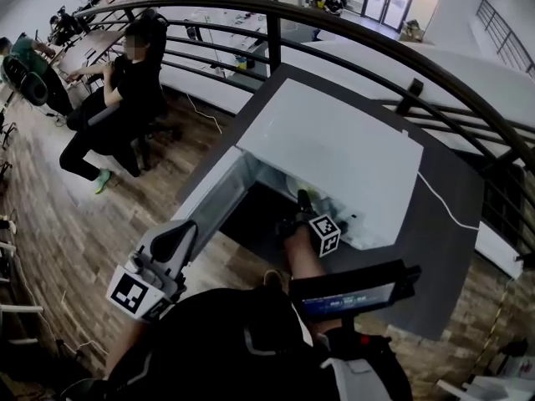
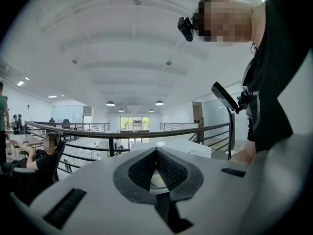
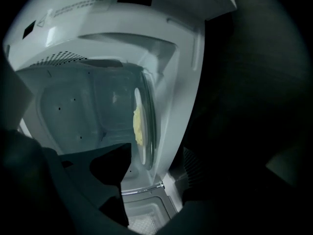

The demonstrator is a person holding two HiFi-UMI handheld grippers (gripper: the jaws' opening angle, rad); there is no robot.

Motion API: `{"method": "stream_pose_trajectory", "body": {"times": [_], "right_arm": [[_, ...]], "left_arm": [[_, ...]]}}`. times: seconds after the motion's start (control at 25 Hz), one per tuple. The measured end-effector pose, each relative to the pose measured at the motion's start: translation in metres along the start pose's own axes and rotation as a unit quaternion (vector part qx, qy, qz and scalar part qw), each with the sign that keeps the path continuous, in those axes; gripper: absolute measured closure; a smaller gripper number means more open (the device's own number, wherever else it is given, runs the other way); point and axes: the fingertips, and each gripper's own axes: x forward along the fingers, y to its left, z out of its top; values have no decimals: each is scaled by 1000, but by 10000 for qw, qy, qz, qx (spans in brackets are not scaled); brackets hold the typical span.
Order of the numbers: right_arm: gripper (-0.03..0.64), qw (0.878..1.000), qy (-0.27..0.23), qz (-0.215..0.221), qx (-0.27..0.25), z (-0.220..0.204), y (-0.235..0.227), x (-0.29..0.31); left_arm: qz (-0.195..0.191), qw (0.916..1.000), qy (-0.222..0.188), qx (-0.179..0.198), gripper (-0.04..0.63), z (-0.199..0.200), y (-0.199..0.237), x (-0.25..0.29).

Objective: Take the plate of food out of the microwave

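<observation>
Inside microwave [image 1: 334, 144] cavity: plate of food [image 3: 143, 124], untouched. Right gripper [image 3: 156, 155]: jaws spread wide at the opening, nothing between them. Left gripper [image 2: 156, 155]: jaws together, empty, held back. Risk: shallow rim grip tips plate, spilling food.

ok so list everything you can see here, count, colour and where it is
boxy white microwave oven: one, white, on the table
hinged microwave door: one, pale, swung open at the left of the cavity
round pale plate: one, pale, inside the microwave
lumpy yellow food: one heap, yellow, on the plate
flat dark grey table: one, dark grey, beside the railing
curved black metal railing: one, black, behind the table
seated person in black clothes: one, black, far left on the wooden floor
left gripper: one, grey, low at the left, jaws shut and empty
right gripper: one, dark, reaching into the microwave, jaws open, gripping nothing
</observation>
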Motion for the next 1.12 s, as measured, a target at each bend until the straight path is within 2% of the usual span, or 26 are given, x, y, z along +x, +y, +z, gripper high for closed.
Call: {"method": "stream_pose_trajectory", "body": {"times": [0.24, 0.4, 0.88, 1.12], "right_arm": [[304, 9997, -112, -163, 139, 6, -9, 9], [308, 9996, -145, -122, 207, 7, -10, 6], [503, 9990, -195, 244, 327, -3, -2, -19], [563, 9989, -166, 386, 226, -7, -2, -28]], "left_arm": [[147, 9998, 112, 0, 591, -2, 5, -8], [125, 9999, 108, 15, 591, -1, 4, -10], [-11, 10000, 55, -71, 591, -7, 6, -23], [-63, 10000, -7, -48, 591, -7, 5, -34]]}}
